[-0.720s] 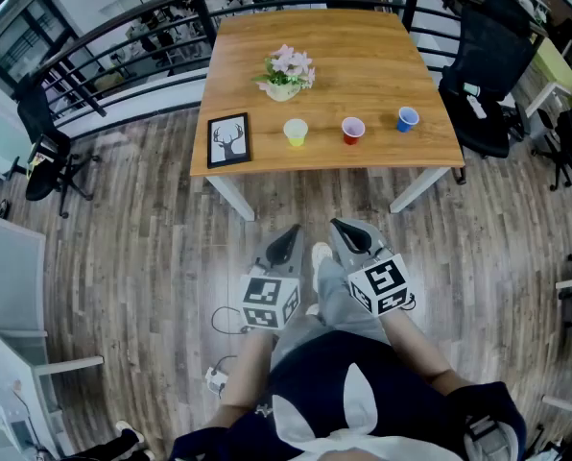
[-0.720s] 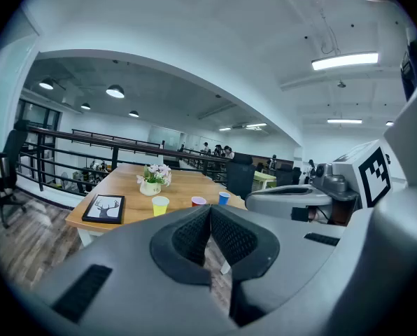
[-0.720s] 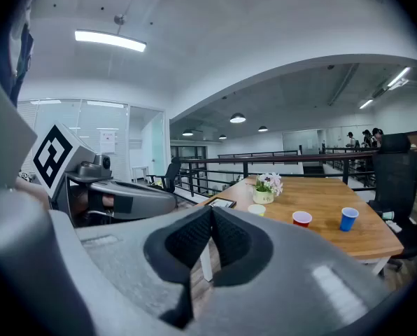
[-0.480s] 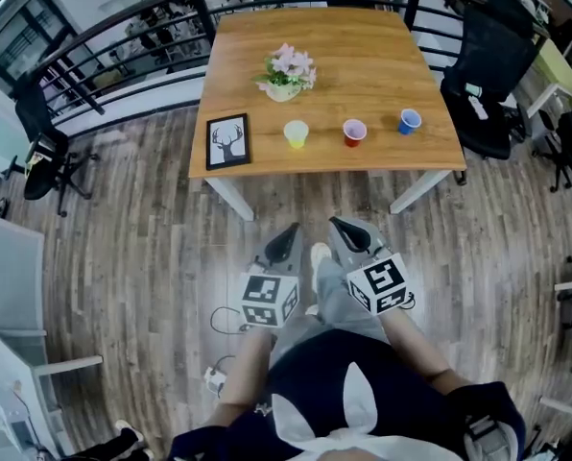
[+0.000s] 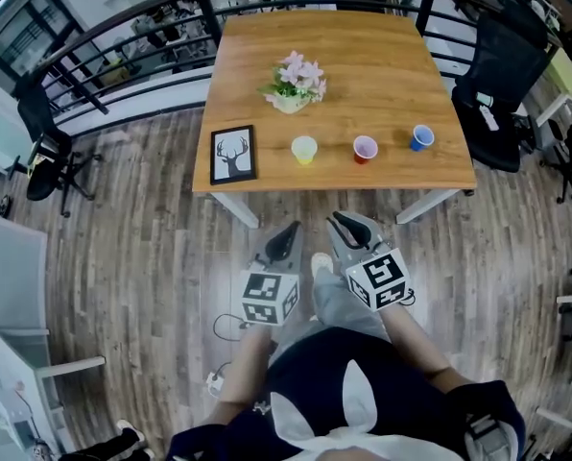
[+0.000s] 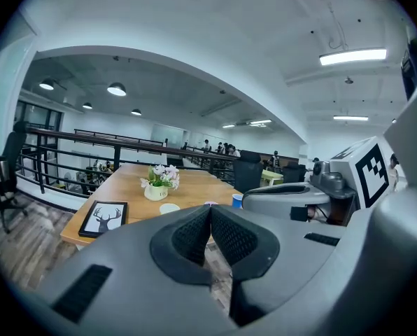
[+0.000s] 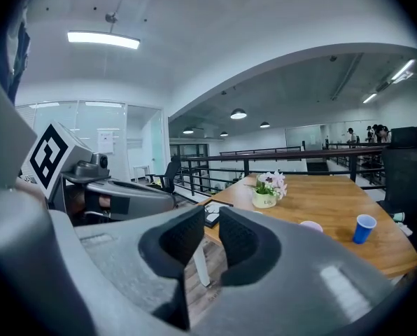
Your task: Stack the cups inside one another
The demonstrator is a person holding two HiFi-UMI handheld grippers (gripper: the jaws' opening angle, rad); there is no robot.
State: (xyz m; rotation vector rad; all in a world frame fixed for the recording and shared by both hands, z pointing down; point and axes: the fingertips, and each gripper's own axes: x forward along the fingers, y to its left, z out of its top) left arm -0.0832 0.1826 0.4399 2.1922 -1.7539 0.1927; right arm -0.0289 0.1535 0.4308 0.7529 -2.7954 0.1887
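Three cups stood upright, mouths up, in a row along the near edge of a wooden table (image 5: 363, 56): a yellow cup (image 5: 304, 149) at the left, a red cup (image 5: 365, 149) in the middle and a blue cup (image 5: 421, 137) at the right. They stood apart, none inside another, and each looked empty. A framed deer picture (image 5: 233, 154) lay left of the yellow cup, and a pot of pink flowers (image 5: 296, 83) stood behind it. Both grippers hung over the wooden floor, short of the table. The left gripper (image 6: 210, 212) had its pads pressed together on nothing. The right gripper (image 7: 210, 219) had its pads slightly apart, with nothing between them.
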